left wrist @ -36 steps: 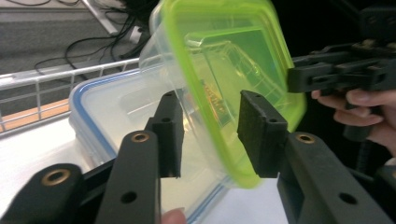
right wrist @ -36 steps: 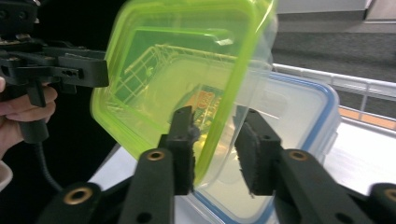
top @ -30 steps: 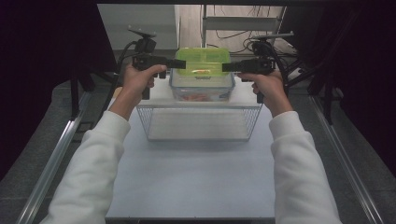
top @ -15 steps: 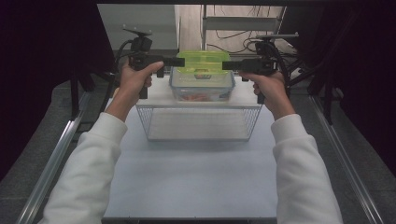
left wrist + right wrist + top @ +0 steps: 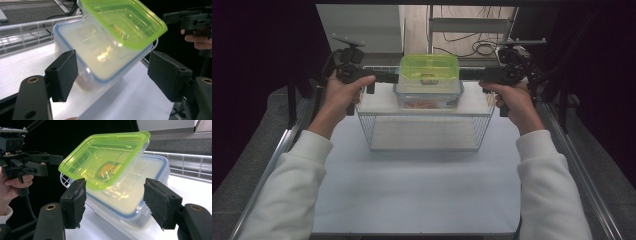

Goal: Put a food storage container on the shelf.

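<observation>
Two hand-held grippers, left (image 5: 394, 78) and right (image 5: 464, 75), both spread, flanking green-lidded container (image 5: 429, 80) at surface's far edge.

Both forearms in white sleeves reach forward from 6 o'clock toward 12. Left hand (image 5: 341, 94) grips the left hand-held gripper (image 5: 396, 78), jaws pointing to 3 o'clock and spread wide apart. Right hand (image 5: 512, 100) grips the right hand-held gripper (image 5: 462, 75), jaws pointing to 9 o'clock, likewise spread wide. The two grippers face each other, level, well apart.
</observation>
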